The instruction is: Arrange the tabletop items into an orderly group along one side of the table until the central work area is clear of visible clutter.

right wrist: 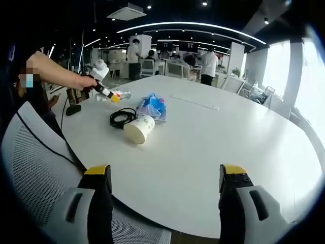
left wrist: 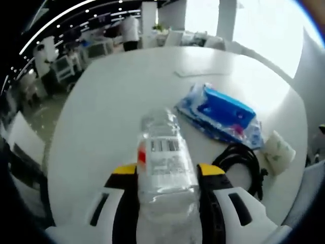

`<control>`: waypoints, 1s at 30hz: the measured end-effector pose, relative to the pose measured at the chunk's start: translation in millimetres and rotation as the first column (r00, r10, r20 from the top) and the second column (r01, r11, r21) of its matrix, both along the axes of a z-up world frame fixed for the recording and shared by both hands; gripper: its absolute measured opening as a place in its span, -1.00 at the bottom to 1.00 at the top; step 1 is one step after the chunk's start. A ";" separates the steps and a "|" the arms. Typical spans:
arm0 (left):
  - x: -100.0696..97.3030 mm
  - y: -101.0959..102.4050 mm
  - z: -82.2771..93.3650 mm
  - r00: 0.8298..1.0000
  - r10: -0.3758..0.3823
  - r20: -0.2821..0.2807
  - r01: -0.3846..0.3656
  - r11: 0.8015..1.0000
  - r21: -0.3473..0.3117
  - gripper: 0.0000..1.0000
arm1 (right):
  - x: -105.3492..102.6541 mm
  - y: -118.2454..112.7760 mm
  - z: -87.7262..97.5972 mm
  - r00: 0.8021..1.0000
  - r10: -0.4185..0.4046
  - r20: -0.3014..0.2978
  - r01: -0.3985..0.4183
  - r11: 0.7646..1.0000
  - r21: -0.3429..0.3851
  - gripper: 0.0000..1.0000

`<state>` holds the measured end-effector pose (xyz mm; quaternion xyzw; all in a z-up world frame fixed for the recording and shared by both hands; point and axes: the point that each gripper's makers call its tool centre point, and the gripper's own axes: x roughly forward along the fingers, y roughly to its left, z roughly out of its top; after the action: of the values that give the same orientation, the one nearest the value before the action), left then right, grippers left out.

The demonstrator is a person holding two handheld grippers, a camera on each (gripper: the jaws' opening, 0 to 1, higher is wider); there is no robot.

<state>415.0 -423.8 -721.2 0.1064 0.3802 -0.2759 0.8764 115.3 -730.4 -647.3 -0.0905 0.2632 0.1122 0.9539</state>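
My left gripper (left wrist: 167, 173) is shut on a clear plastic bottle (left wrist: 163, 152) with a white label, held above the white table (left wrist: 117, 96). Just right of it lie a blue wipes pack (left wrist: 223, 113), a coiled black cable (left wrist: 244, 161) and a paper cup (left wrist: 278, 151) on its side. In the right gripper view my right gripper (right wrist: 165, 175) stands open over the table's near edge with nothing between its jaws. Far across the table (right wrist: 213, 147) the left gripper (right wrist: 107, 94) holds the bottle (right wrist: 122, 95), near the cable (right wrist: 122, 117), blue pack (right wrist: 152, 107) and tipped cup (right wrist: 139, 129).
A white mesh chair (right wrist: 35, 168) stands at the table's left edge. A flat strip (right wrist: 195, 102) lies on the table farther back. A black object (right wrist: 73, 109) rests near the far left edge. People and desks fill the office behind.
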 end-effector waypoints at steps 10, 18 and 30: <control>-9.3 5.4 -6.1 0.996 -0.070 -0.057 0.072 0.996 0.046 -0.21 | 0.8 0.4 1.1 1.000 0.001 0.006 -0.001 1.000 0.000 0.73; -8.7 6.2 -2.7 0.989 -0.121 -0.086 0.129 0.987 0.094 -0.22 | 1.5 -0.9 2.9 1.000 -0.003 0.015 0.003 1.000 0.003 0.72; -12.7 6.3 5.1 0.962 -0.221 -0.158 0.248 0.951 0.184 -0.21 | 0.1 -0.2 2.7 1.000 0.004 0.008 -0.004 1.000 0.009 0.73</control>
<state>402.3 -417.5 -716.1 0.2201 0.4495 -0.3448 0.7941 115.4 -730.6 -644.6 -0.0870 0.2585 0.1147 0.9552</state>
